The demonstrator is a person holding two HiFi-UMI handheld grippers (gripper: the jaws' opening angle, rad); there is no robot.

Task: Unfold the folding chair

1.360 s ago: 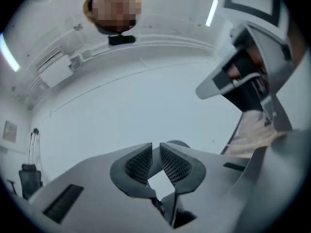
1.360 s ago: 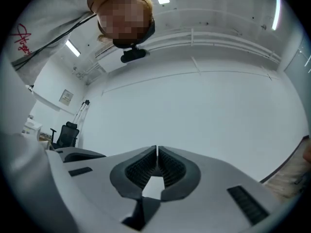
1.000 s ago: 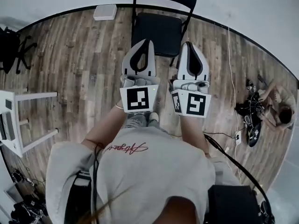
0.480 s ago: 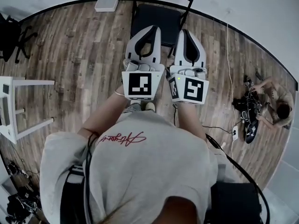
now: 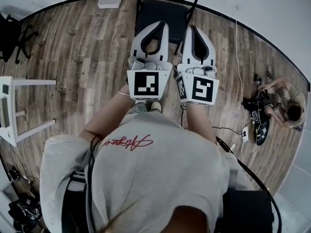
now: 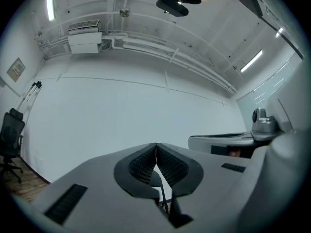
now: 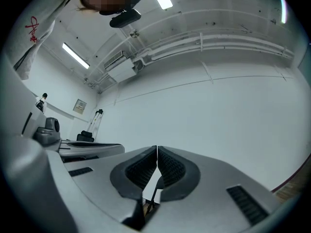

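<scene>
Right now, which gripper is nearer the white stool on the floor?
Left. The left gripper is held out ahead, with the white stool well off to its outer side. The right gripper sits beside the left one, on the side away from the stool.

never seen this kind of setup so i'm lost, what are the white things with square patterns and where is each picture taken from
No robot here: a person holds a two-jaw gripper in each hand; the patterned cubes belong to them. The head view looks down from the person's head at a wooden floor, a black folding chair standing open ahead, a white stool at left, another person sitting at right. The other two pictures come from cameras on the left gripper and right gripper: both face a white wall, jaws shut, holding nothing.
</scene>
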